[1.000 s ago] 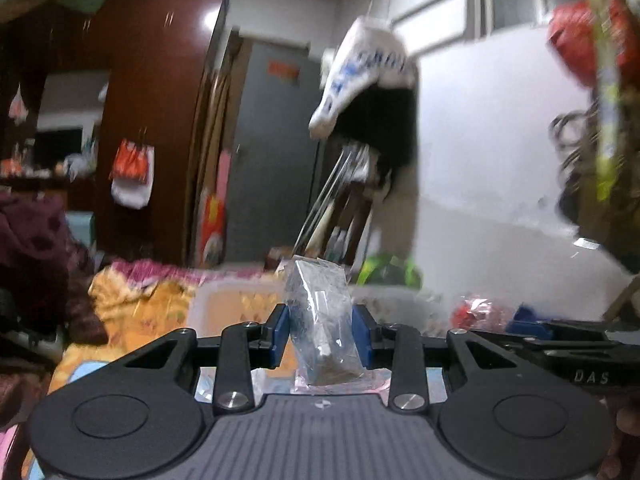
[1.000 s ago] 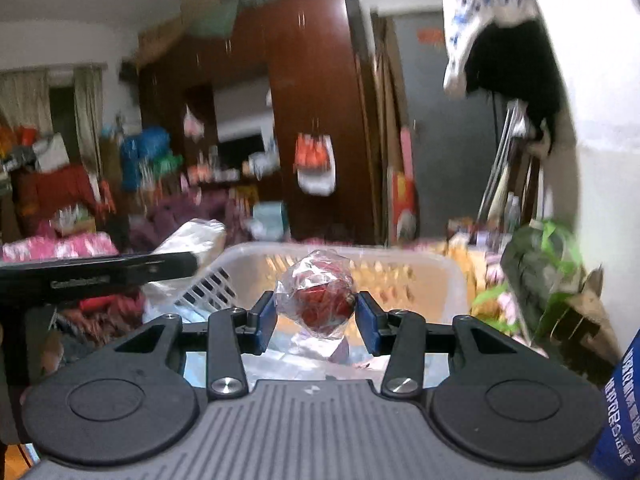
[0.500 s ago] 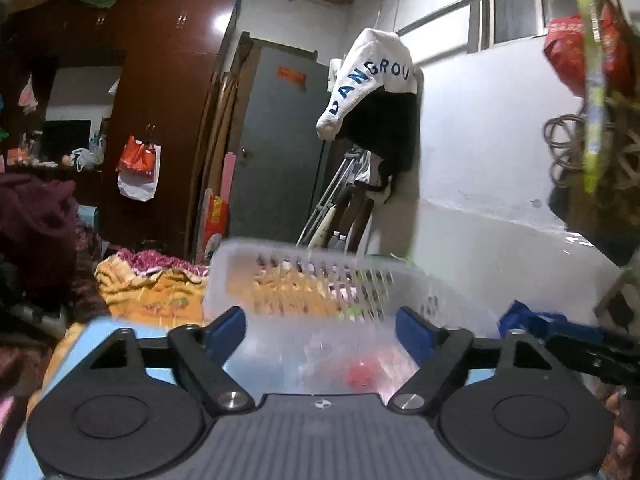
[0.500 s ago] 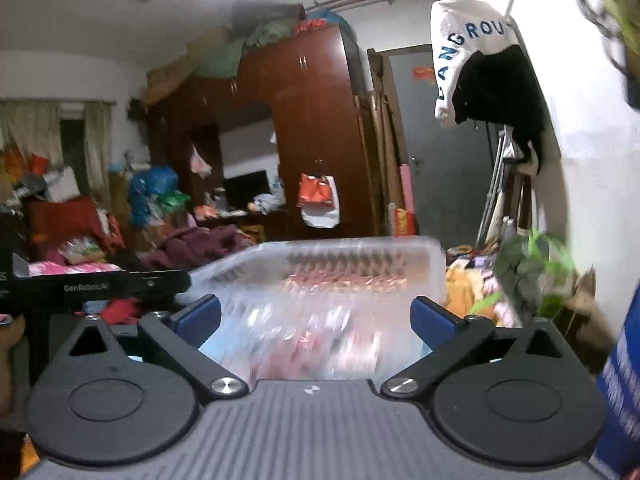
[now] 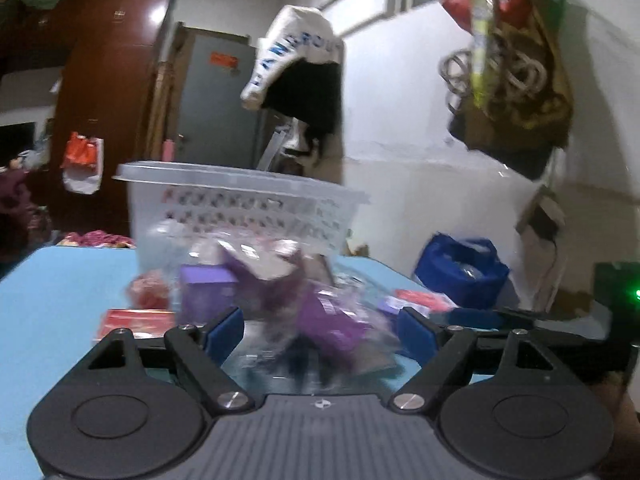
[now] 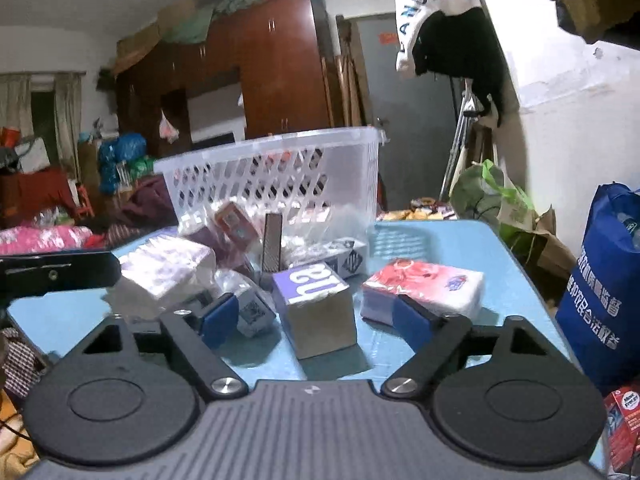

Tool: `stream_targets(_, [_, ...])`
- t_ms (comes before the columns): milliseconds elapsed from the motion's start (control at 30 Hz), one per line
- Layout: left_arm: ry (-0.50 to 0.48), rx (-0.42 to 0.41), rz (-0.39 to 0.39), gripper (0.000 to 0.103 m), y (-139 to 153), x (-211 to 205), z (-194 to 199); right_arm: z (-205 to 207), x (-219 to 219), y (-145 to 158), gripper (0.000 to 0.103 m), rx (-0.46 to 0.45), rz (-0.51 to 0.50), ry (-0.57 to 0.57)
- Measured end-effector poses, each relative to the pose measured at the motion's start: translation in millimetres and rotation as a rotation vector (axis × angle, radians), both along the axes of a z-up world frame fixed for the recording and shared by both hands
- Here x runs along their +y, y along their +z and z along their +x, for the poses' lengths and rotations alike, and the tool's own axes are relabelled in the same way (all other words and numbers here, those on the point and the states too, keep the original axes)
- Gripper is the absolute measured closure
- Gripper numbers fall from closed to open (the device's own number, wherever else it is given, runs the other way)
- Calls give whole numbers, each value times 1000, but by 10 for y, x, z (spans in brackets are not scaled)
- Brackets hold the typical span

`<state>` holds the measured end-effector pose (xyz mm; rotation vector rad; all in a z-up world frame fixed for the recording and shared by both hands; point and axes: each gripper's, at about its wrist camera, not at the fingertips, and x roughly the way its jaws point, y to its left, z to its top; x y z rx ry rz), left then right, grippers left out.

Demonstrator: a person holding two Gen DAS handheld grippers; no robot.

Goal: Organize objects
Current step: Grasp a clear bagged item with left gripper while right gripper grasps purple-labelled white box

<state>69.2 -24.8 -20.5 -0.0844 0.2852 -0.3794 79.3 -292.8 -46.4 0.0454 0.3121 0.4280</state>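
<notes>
A clear plastic basket (image 6: 280,172) stands at the back of the light blue table (image 6: 440,240); it also shows in the left wrist view (image 5: 240,208). In front of it lies a pile of packets and boxes. My right gripper (image 6: 316,320) is open and empty, low over a purple and white box (image 6: 316,304). A red and white tissue pack (image 6: 424,292) lies at its right finger. My left gripper (image 5: 320,332) is open and empty over blurred purple packets (image 5: 328,320). A small red wrapped item (image 5: 148,296) lies to its left.
A blue printed bag (image 6: 604,300) stands at the table's right edge. A red carton (image 6: 624,412) sits at the lower right. A white tissue pack (image 6: 164,272) lies on the left. A wardrobe and cluttered room fill the background.
Both grippers have opened and let go of their wrapped items above the basket, then dropped back low over the pile on the table in front of the basket.
</notes>
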Motion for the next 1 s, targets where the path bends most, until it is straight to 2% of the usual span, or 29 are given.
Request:
stream_targets(100, [13,14,37,16,-42,-158,72,35,53,-12,19,3,-38,-15])
stream_targets(267, [42,27,61,17,-105,-245,132,54,105,-30,39,9,-68,-25])
stream_targets(300, [45,28,65,20,-117,-264,133,59,91,-41,44,10,-64,-21])
stream_targets(333, [44,26,68,23,-125,-272,139,65,75,-52,53,20,-54,-13])
stream_targets(367, [42,24,74,32,-138,-293,134,59,49,-62,55,22,-42,-14])
stream_targets(400, [39,22,82,42,-142,-318,135,58,36,-63,55,18,-30,-15])
stream_targets(433, [44,15,100,43,-143,-336,128,50,16,-60,56,15,-16,-13])
stream_targets(533, [57,-5,110,55,-141,-337,91,-13,-20,-37,56,1,5,-16])
stream_targets(800, [66,-27,42,54,-80,-106,44,-106,-50,35,57,-17,26,-14])
stream_targets(1000, [77,-69,30,54,-68,23,-33,-123,-19,58,58,-21,38,3])
